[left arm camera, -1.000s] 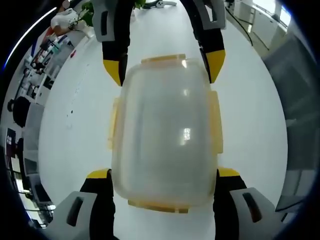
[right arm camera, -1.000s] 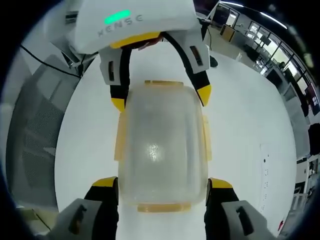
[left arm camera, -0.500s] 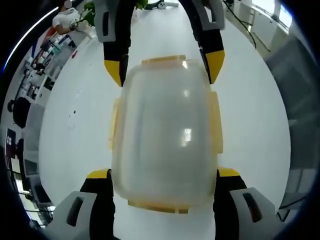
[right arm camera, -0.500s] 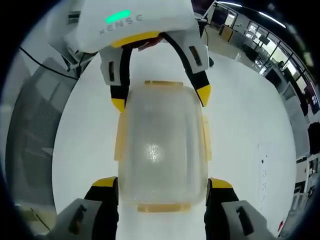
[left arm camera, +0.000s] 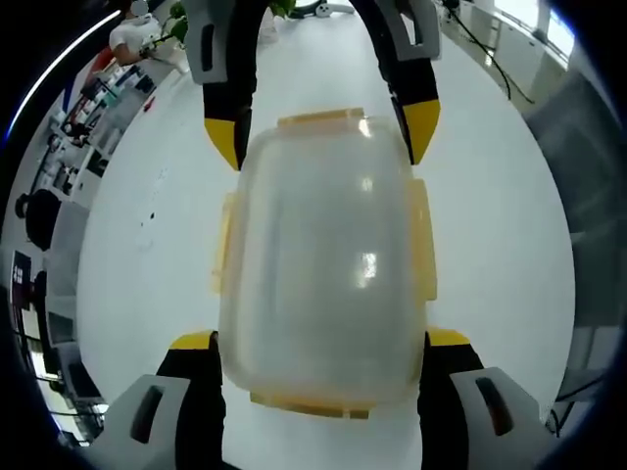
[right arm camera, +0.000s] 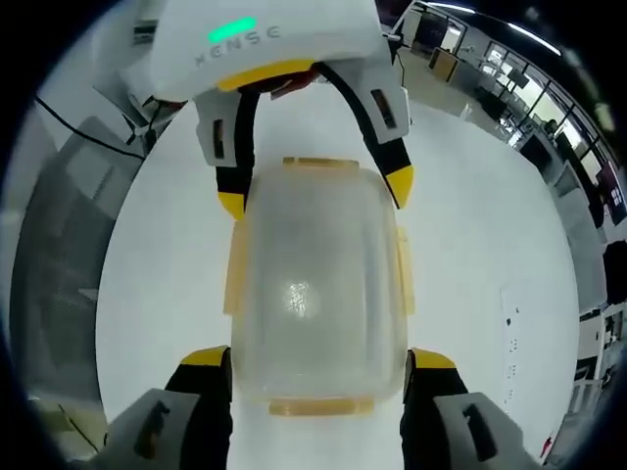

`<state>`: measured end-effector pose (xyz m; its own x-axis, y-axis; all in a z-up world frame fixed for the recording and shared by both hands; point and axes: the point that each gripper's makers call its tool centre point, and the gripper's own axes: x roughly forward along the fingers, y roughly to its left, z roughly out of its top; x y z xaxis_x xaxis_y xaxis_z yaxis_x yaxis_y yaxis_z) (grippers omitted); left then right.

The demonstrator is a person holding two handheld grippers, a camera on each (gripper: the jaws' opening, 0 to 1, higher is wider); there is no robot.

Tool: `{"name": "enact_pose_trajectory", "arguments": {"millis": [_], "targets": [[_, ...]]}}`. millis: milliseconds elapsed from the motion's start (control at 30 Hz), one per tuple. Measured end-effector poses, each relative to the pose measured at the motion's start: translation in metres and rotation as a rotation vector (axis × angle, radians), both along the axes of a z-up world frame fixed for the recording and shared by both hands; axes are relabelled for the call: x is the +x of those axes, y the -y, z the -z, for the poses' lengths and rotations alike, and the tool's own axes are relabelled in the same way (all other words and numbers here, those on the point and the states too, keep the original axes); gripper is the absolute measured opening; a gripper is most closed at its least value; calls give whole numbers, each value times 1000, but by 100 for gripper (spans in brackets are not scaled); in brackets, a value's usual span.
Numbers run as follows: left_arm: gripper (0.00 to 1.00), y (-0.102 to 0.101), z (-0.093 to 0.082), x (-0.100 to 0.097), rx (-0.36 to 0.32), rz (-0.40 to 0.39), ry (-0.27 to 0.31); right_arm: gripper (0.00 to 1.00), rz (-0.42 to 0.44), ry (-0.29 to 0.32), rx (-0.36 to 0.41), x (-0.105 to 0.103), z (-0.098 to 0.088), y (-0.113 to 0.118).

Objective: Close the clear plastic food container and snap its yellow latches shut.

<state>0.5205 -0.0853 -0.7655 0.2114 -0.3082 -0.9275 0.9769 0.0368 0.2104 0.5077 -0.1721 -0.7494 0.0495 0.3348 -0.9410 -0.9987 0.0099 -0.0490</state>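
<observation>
The clear plastic food container point(left arm camera: 323, 255) has its lid on and lies lengthwise between both grippers over the white table point(left arm camera: 490, 245). Yellow latches point(left arm camera: 423, 240) run along its sides and ends, lying close against the walls. In the left gripper view my left gripper point(left arm camera: 318, 341) clamps the near end, a yellow-tipped jaw on each side. My right gripper point(left arm camera: 321, 132) holds the far end the same way. From the right gripper view the container point(right arm camera: 313, 284) sits between my right gripper point(right arm camera: 318, 357) at the near end and my left gripper point(right arm camera: 315, 194) at the far end.
A grey mesh chair point(right arm camera: 69, 245) stands beside the table. Desks and shelves point(left arm camera: 59, 147) crowd one side of the room, with a person point(left arm camera: 132, 34) at the far end. More desks point(right arm camera: 549, 117) line the other side.
The room behind has slid a little in both views, so the cameras moved. The container and both grippers hold the same relation to each other.
</observation>
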Motion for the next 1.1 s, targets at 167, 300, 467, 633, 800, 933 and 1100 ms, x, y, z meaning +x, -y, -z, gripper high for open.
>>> {"name": "enact_pose_trajectory", "arguments": {"millis": [167,300,467,633,800,933,1100], "targets": [[80,-1,0,6,3,7,0,70,8,0,5,5,0,-2],[80,-2,0,9,9,9,1,70,10,0,3,8,0,-3],[80,-3,0,10,8,2,2,70,6,0,2,10,1,-3],[80,-3,1,11,10,-7,4,70,1,0,5,11,0,-3],[80,-3,0,10,9,-10,6,70,1,2,6,10,0,-3],[80,-3,0,10,10,-11,8,71,4,6,10,11,1,-3],[81,-2,1,10,5,-17,21,72,6,18,-2,10,2,-3]]}}
